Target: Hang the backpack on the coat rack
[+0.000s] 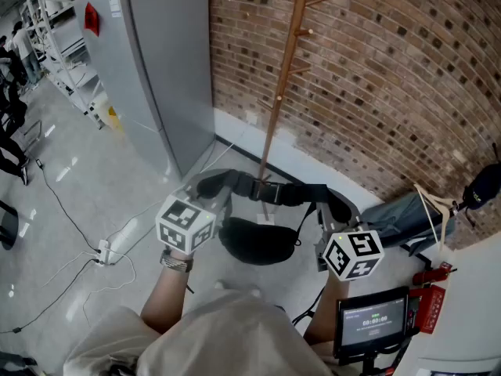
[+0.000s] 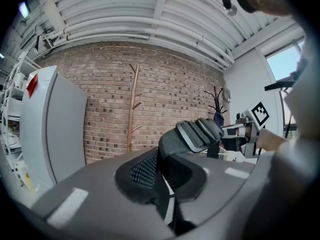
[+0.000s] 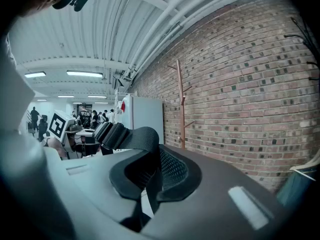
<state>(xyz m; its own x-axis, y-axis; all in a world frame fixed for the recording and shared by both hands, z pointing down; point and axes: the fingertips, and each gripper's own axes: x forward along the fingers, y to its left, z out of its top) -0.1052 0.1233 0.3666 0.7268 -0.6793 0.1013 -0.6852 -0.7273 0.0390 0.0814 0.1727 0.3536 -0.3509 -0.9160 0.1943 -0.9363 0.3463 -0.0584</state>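
L tongs (image 2: pixel 167 199): closed tight, pinching the padded mesh strap (image 2: pixel 192 134) of the backpack (image 1: pixel 258 243); held roughly level.
R tongs (image 3: pixel 147 194): closed likewise on the strap's mesh padding, other side; roughly level.
Backpack: dark, hangs below the strap, which is stretched between both tongs in front of the person; on no peg yet.
Coat rack (image 1: pixel 286 61): wooden pole w/ short pegs, upright against the brick wall (image 1: pixel 391 69), straight ahead, beyond the bag; head view shows the pole's lower end just behind the strap.
Grey cabinet (image 1: pixel 160 77): tall, left of the rack, red tag near the top.
Floor (image 1: pixel 94 186): glossy, pale; cable and power strip (image 1: pixel 106 251) lower left.
Screen (image 1: pixel 373 319): small, lit, near the person's right side.
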